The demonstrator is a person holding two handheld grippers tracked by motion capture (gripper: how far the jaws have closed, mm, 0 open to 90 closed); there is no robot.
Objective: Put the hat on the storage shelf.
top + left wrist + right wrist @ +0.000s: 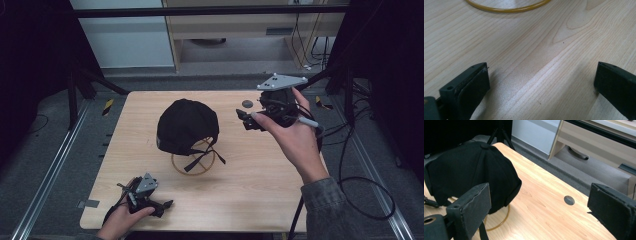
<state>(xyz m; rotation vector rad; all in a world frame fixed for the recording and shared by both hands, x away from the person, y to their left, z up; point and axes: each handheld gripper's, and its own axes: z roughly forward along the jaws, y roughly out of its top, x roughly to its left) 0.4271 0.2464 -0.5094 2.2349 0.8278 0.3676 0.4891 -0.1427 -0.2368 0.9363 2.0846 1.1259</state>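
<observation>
Two grippers are in our hands, and neither one holds anything. Our right gripper (pixel 248 120) hangs above the tabletop (pixel 260 185) near its far right corner, jaws spread wide with only air between them, aimed toward the black cap (pixel 186 125). In the right gripper view those jaws frame the cap's side and a small dark disc (pixel 569 200) set in the wood close to the far edge. The cap sits at the middle of the tabletop, perched on a thin wooden ring stand (pixel 194 162) so that its crown keeps a rounded shape and its strap (pixel 201 159) dangles free toward the near edge; we judge the stand is there to raise the cap where a jaw can reach under or around the brim. Our left gripper (pixel 162 205) rests low by the near left corner, jaws likewise apart over bare wood, with the ring's yellow rim (pixel 506 10) just ahead of it. We read it as parked, well apart from the cap.
</observation>
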